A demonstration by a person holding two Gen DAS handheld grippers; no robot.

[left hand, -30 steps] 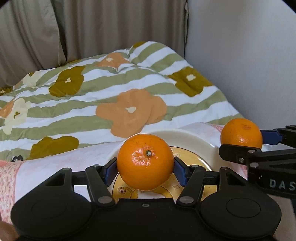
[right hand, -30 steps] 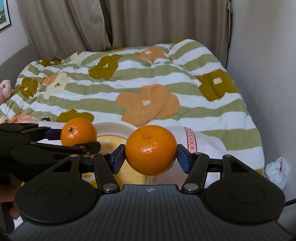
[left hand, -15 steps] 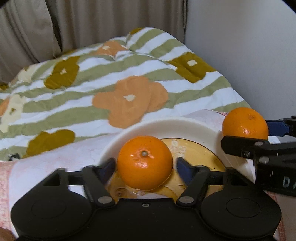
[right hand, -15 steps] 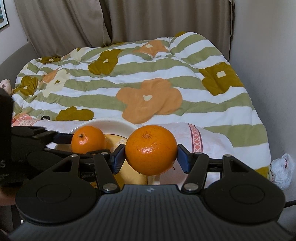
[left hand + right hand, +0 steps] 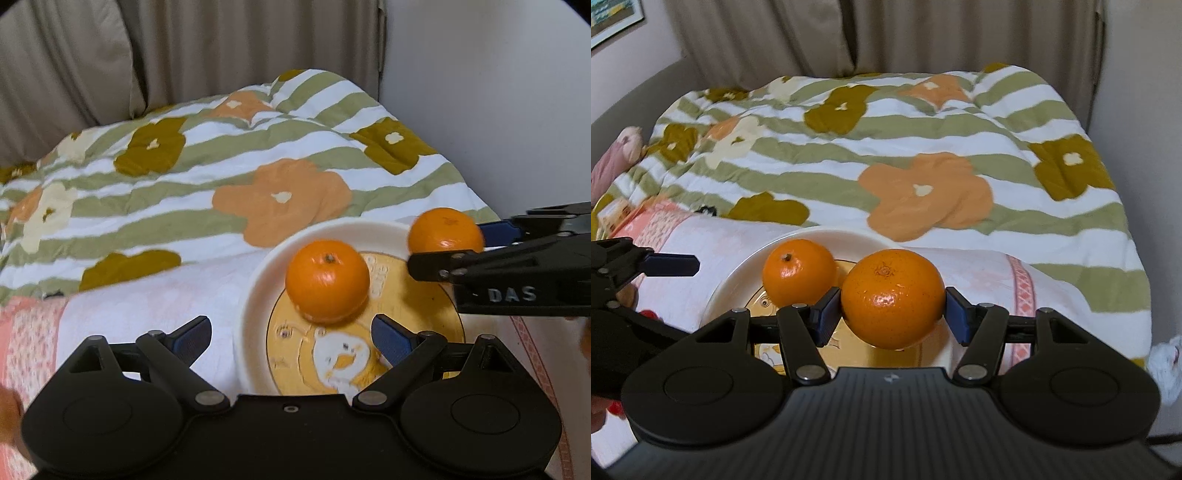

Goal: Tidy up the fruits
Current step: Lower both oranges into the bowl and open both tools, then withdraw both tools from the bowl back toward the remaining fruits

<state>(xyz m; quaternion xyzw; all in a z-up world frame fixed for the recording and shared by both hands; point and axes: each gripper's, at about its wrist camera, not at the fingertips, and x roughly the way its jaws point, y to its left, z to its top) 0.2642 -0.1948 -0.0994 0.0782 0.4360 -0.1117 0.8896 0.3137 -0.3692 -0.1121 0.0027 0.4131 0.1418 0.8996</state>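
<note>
Bed [image 5: 1052, 258] under a flower-striped quilt [image 5: 207, 177], pale pink blanket [image 5: 147, 295] in front, white plate [image 5: 255, 291] resting on it

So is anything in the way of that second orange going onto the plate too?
Only the first orange already lying on the plate; bare plate shows under the held orange in the right gripper.

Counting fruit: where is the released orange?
The released orange sits on the plate, ahead of the open left claw, left of the right claw's orange.
</note>
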